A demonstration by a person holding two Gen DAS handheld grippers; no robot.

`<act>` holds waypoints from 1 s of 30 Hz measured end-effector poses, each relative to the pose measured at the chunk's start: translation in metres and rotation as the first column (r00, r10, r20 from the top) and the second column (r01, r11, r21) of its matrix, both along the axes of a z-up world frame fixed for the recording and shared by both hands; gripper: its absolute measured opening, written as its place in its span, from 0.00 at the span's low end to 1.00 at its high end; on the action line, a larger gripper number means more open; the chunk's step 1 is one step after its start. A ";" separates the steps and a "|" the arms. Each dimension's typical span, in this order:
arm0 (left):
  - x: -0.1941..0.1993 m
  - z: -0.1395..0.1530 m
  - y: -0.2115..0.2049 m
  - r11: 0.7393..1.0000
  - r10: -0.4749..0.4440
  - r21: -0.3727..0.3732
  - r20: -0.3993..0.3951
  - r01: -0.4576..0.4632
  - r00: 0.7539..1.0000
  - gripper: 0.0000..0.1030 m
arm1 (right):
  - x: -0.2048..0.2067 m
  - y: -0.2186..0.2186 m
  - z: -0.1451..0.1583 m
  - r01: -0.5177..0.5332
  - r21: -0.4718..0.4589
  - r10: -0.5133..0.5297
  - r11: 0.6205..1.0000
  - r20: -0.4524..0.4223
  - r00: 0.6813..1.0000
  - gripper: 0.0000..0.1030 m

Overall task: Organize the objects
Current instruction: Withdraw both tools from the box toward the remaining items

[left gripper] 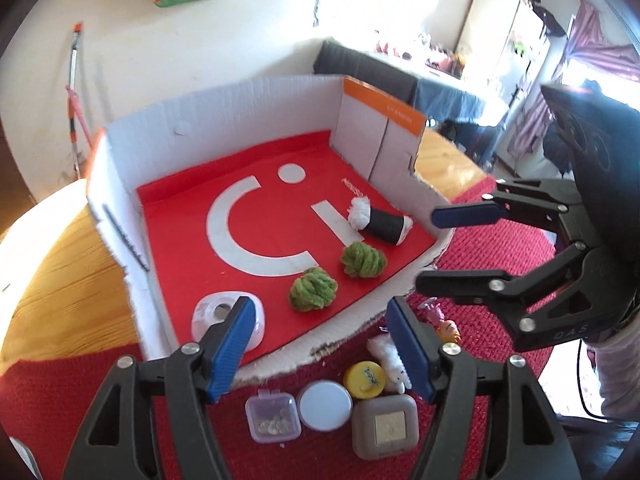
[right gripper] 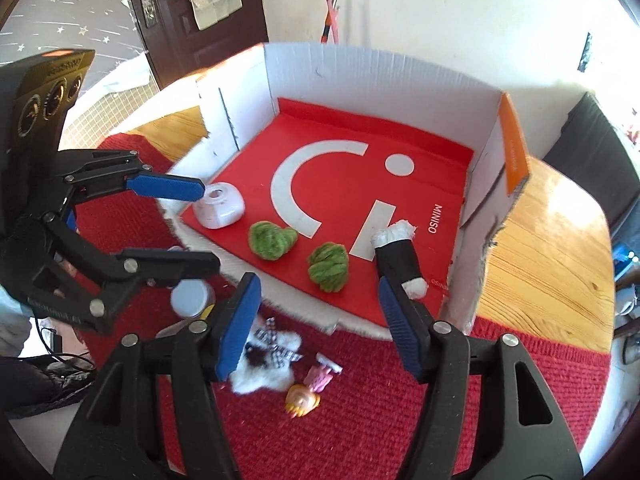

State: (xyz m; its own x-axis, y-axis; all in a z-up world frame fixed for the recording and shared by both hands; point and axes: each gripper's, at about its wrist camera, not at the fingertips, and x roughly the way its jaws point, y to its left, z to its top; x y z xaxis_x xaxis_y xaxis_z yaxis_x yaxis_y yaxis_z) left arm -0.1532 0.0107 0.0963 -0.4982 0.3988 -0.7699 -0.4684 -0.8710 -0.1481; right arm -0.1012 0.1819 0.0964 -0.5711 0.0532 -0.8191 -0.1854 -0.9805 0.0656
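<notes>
A white cardboard box [left gripper: 224,96] with a red liner sits on the wooden table [left gripper: 52,276], its near wall cut low beside a red woven mat [right gripper: 500,360]. Inside the box, near the front edge, lie a white rounded-square dispenser [right gripper: 220,208], two green yarn balls [right gripper: 272,238] [right gripper: 328,266] side by side, and a black tube with white tufts at both ends [right gripper: 396,256], resting on the white letter printed on the liner.

The left gripper [left gripper: 320,356] hangs over the box's near-left corner with its blue-padded fingers apart and nothing between them; the dispenser shows just past its left finger. The right gripper [right gripper: 316,328] is held above the front edge, its fingers likewise apart and empty, with the second yarn ball and the tube lying beyond the gap.

On the mat in front of the box, still outside it, wait a small clear box of beads [left gripper: 273,416], a round white-lidded jar [left gripper: 325,404], a yellow cap [left gripper: 365,378], a grey square case [left gripper: 386,426], a white fluffy toy [right gripper: 264,364] with a checked bow, and a small doll in pink with yellow hair [right gripper: 310,388].
</notes>
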 end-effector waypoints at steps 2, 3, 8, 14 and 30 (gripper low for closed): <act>0.010 0.005 -0.004 1.000 0.020 0.002 -0.033 -0.019 0.999 0.74 | 0.008 -0.005 0.005 0.004 0.005 -0.004 1.000 -0.026 1.000 0.67; 0.016 0.007 -0.006 1.000 0.029 0.004 -0.049 -0.028 0.998 0.75 | 0.014 -0.008 0.008 0.009 0.012 -0.009 1.000 -0.044 0.999 0.68; 0.037 0.011 -0.014 0.997 0.080 0.027 -0.089 -0.078 0.993 0.78 | 0.040 -0.024 0.020 0.033 0.031 -0.029 0.999 -0.115 0.993 0.74; 0.053 0.006 -0.022 0.989 0.139 0.069 -0.086 -0.133 0.987 0.80 | 0.063 -0.039 0.023 0.070 0.033 -0.063 0.997 -0.175 0.982 0.79; 0.099 -0.006 -0.039 0.952 0.301 0.103 -0.162 -0.287 0.940 0.94 | 0.112 -0.057 -0.001 0.253 -0.008 -0.242 0.967 -0.317 0.917 0.88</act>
State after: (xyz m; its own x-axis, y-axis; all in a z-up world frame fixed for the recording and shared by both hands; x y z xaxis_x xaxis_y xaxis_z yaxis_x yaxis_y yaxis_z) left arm -0.0537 -0.0284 0.0906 -0.7250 0.2688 -0.6341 -0.2178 -0.9629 -0.1592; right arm 0.0104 0.1253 0.0958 -0.7629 0.2493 -0.5965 -0.3978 -0.9084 0.1291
